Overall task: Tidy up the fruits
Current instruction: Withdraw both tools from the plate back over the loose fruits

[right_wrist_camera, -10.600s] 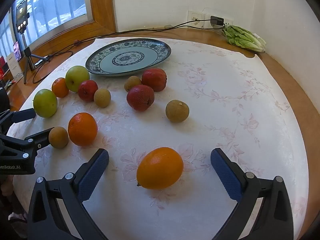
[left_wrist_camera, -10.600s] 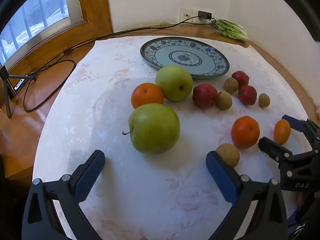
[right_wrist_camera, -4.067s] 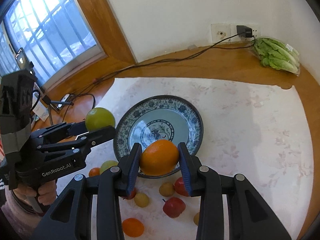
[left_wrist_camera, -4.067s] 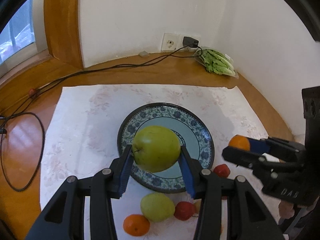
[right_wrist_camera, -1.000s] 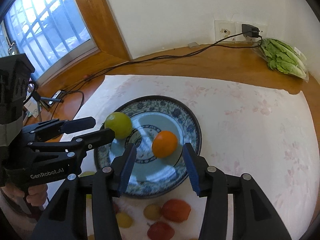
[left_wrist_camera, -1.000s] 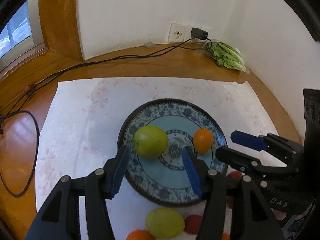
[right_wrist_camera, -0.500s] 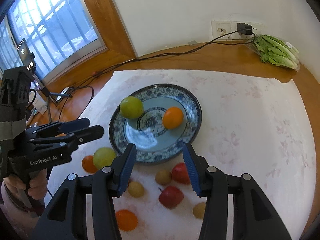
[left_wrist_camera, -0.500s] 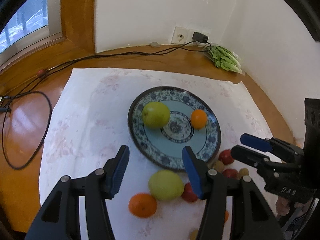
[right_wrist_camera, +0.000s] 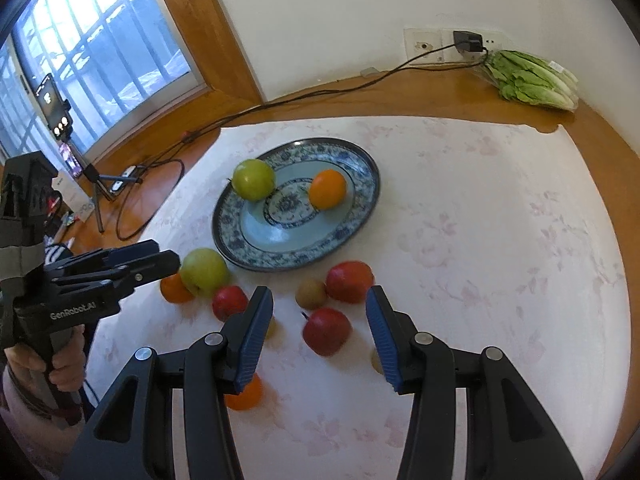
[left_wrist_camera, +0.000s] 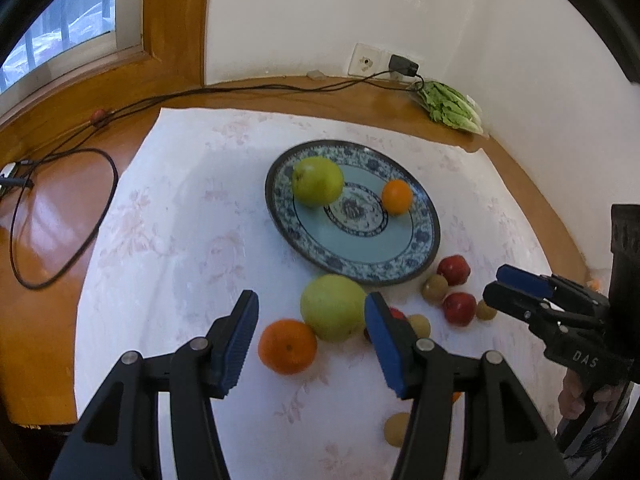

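We hold L gripper [left_wrist_camera: 308, 334] w/ fingers apart, empty; green apple [left_wrist_camera: 333, 312] + orange [left_wrist_camera: 287, 346] lie just beyond its tips. R gripper [right_wrist_camera: 318, 334] also released; red apple [right_wrist_camera: 326, 331] between its fingers, untouched. Plate [right_wrist_camera: 352, 236] farther ahead.

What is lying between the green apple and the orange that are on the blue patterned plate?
Nothing: between the green apple and the orange only the blue patterned plate and its central medallion show, in both wrist views.
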The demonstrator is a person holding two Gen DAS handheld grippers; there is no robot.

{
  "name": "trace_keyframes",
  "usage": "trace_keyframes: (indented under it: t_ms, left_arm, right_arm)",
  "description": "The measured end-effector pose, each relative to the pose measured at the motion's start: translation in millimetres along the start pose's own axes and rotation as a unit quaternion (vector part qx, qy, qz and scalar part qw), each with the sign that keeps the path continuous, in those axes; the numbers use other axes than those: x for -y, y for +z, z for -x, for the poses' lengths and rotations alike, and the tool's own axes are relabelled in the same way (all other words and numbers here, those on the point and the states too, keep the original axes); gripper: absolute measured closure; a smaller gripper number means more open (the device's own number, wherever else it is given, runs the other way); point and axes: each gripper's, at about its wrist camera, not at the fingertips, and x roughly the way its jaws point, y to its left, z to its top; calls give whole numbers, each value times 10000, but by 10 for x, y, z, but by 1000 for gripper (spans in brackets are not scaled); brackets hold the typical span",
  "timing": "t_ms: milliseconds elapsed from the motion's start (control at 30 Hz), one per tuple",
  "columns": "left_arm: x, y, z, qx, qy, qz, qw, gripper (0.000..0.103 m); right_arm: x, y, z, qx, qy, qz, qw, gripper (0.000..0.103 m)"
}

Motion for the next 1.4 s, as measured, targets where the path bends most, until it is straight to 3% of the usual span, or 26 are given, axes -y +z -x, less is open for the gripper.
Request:
trace_keyframes:
  t_ms: [367, 667, 1233, 1400]
  left_arm:
    - [-67, -253, -71, -169, 72, 167, 9997, 45]
    - [-122, -293, -142, -186, 113, 178, 9996, 45]
    - [-194, -278, -165, -37, 258, 174, 9995, 45]
    - [-204, -281, -166, -29, 123, 180, 9998, 53]
  right_arm:
    - [244, -236, 146, 139, -308, -288, 9990, 53]
    - [386, -364, 165, 131, -218, -631, 9977, 53]
    - [291, -408, 73, 92, -262, -417, 9987, 53]
    - [263, -414, 45, 65, -256, -353, 9990, 53]
